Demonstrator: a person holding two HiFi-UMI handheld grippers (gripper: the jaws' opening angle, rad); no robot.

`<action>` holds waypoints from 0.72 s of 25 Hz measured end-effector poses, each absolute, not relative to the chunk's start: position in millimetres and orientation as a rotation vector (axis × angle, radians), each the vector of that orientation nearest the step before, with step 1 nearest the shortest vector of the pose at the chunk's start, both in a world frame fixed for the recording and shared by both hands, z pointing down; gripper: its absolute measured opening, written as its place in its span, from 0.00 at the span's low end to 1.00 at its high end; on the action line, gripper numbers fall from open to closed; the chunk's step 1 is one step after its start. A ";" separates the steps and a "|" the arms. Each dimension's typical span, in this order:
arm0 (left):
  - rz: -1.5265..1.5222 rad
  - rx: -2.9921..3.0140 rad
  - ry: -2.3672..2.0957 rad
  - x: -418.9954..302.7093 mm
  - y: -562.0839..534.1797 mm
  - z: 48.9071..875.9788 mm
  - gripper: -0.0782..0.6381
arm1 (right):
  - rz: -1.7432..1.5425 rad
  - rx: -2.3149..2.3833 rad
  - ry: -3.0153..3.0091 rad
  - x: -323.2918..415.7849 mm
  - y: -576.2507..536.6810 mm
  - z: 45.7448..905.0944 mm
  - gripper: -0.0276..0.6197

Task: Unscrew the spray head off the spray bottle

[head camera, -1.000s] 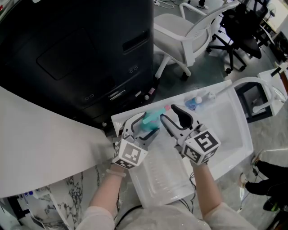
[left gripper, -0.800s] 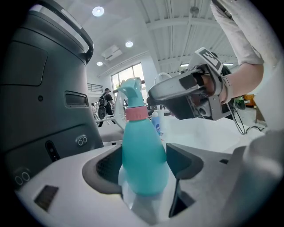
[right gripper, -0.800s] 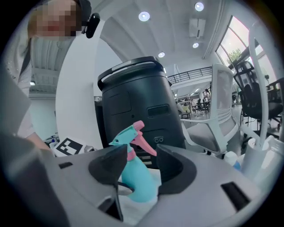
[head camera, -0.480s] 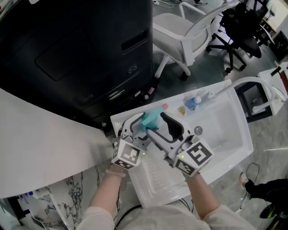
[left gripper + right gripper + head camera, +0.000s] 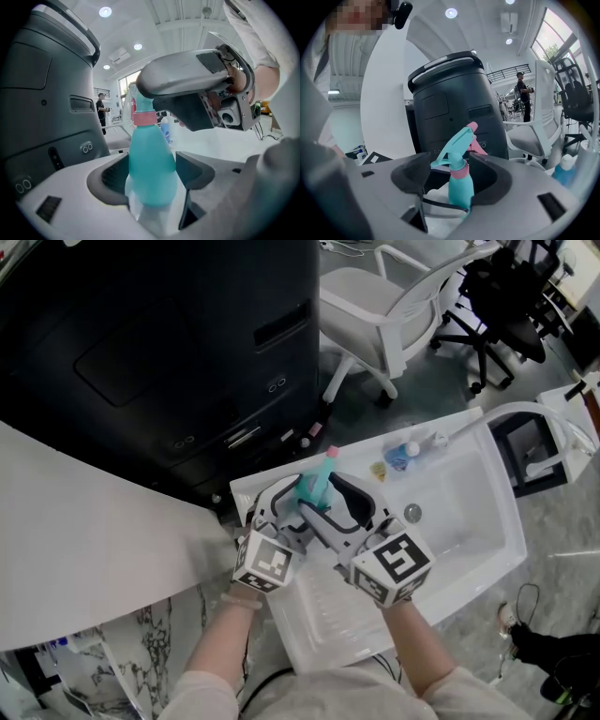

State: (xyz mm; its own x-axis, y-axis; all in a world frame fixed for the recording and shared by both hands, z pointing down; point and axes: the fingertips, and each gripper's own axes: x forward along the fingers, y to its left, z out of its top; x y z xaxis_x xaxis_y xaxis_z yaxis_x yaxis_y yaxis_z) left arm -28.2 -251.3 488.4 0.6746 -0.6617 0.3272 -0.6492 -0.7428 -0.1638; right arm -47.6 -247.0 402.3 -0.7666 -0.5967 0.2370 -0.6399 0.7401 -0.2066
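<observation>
**A:** Hovering over the sink point(image 5: 469, 521), is the spray bottle point(image 5: 151, 168) secure?

**B:** Yes. The left gripper point(image 5: 152, 176) is clamped on its teal body. The right gripper point(image 5: 452, 180) has jaws apart around the spray head point(image 5: 457, 140); they have just been closing slightly and aren't pressing yet.

**A:** What's the risk?

**B:** If they bite the trigger instead of the pink collar point(image 5: 460, 172), I'd expect a slip, or the bottle twisting in the left grip.

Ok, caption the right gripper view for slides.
Right gripper jaws, just closing, stand open around the teal spray bottle's pink collar; spray head still on.
</observation>
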 end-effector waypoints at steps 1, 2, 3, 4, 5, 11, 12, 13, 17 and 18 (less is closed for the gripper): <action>-0.573 -2.843 1.118 -28.5 -251.6 488.1 0.55 | 0.420 0.996 -2.787 -45.4 -246.2 402.0 0.44; -0.570 -2.843 1.121 -28.7 -251.6 487.7 0.55 | 0.423 0.999 -2.788 -42.5 -245.4 401.8 0.44; -0.568 -2.842 1.123 -28.8 -251.5 487.3 0.55 | 0.427 1.003 -2.787 -39.0 -244.6 401.8 0.44; -0.567 -2.842 1.124 -28.8 -251.4 487.1 0.55 | 0.432 1.009 -2.785 -35.0 -244.1 401.8 0.44; -0.567 -2.843 1.125 -28.9 -251.3 487.1 0.55 | 0.439 1.018 -2.784 -30.6 -244.1 401.9 0.44; -0.570 -2.843 1.128 -29.3 -252.9 488.4 0.55 | 0.489 1.104 -2.772 -3.1 -254.5 404.6 0.41; -0.571 -2.843 1.129 -29.6 -253.0 488.6 0.55 | 0.490 1.119 -2.764 -0.1 -257.4 405.4 0.40; -0.571 -2.842 1.129 -29.9 -253.0 488.6 0.55 | 0.490 1.131 -2.757 1.7 -260.1 406.1 0.38; -0.571 -2.842 1.131 -29.5 -251.5 488.0 0.55 | 0.486 1.153 -2.756 1.5 -267.7 405.3 0.35; -0.571 -2.842 1.131 -29.4 -251.2 487.9 0.55 | 0.484 1.162 -2.757 0.4 -269.9 405.2 0.34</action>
